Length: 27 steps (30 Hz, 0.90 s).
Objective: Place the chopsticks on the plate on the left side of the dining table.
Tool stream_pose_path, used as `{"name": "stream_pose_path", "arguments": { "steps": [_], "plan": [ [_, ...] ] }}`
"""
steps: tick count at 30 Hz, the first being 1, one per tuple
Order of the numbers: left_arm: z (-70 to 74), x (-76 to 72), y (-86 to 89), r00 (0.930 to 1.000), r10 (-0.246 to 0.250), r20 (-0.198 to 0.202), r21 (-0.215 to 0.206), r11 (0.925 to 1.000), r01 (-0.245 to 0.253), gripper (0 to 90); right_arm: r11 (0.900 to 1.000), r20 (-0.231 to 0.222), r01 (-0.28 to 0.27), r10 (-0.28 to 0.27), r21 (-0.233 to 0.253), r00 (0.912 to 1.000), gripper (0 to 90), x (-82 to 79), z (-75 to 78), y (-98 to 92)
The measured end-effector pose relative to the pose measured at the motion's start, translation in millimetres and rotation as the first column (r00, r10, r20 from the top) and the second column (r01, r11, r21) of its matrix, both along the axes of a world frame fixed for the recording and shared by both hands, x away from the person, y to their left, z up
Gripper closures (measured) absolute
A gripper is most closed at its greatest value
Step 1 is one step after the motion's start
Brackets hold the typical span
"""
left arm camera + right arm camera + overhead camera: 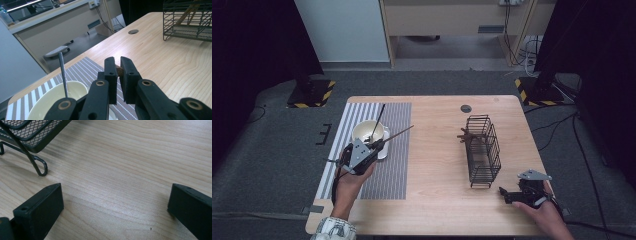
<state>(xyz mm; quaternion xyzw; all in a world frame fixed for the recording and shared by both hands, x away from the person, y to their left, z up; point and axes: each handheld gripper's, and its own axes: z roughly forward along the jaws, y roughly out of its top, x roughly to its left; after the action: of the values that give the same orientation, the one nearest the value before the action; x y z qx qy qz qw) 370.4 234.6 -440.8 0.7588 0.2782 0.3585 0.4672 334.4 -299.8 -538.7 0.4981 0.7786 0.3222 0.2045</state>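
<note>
My left gripper [378, 145] hovers over the striped mat, shut on a thin dark stick [400, 132] that points up and to the right. In the left gripper view the jaws [118, 65] pinch the stick's brown end [120, 71]. Just behind it stands a cream bowl [368, 131] with a slim metal utensil [378, 119] leaning in it; the bowl [50, 100] and utensil [63, 75] also show at lower left there. My right gripper [507, 195] rests open near the table's front right corner, its jaws [115, 205] wide apart over bare wood.
A black wire basket [484, 150] stands right of centre, with wooden pieces [466, 136] at its left side; one foot [41, 168] lies just ahead of the right gripper. The grey striped mat [394, 165] covers the left part. A cable hole [466, 108] sits near the far edge.
</note>
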Motion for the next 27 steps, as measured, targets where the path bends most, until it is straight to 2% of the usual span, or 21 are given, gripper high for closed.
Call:
{"name": "stream_pose_path", "arguments": {
  "steps": [11, 19, 23, 27],
  "plan": [
    [-3.3, -2.6, 7.1, 0.9998, 0.017, -0.006, 0.001, 0.9998, -0.017, 83.9, 1.0, 0.0, 0.0, 0.0, 0.0, 1.0, 0.2, -0.1, 0.0, 0.0],
    [-10.0, -6.5, 12.2, 0.999, 0.036, -0.028, 0.021, 0.9992, -0.036, 83.8, 1.0, 0.0, 0.0, 0.0, 0.0, 1.0, 0.2, -0.1, 0.0, 0.0],
    [-15.4, -9.7, 15.0, 0.9976, 0.052, -0.047, 0.016, 0.9985, -0.051, 83.8, 1.0, 0.0, 0.0, 0.0, 0.0, 1.0, 0.2, -0.1, 0.0, -0.1],
    [-21.0, -13.7, 17.6, 0.9957, 0.064, -0.066, 0.044, 0.9972, -0.061, 83.8, 1.0, 0.001, -0.002, 0.002, 0.0, 1.0, 0.2, -0.2, 0.0, -0.1]
  ]
}}
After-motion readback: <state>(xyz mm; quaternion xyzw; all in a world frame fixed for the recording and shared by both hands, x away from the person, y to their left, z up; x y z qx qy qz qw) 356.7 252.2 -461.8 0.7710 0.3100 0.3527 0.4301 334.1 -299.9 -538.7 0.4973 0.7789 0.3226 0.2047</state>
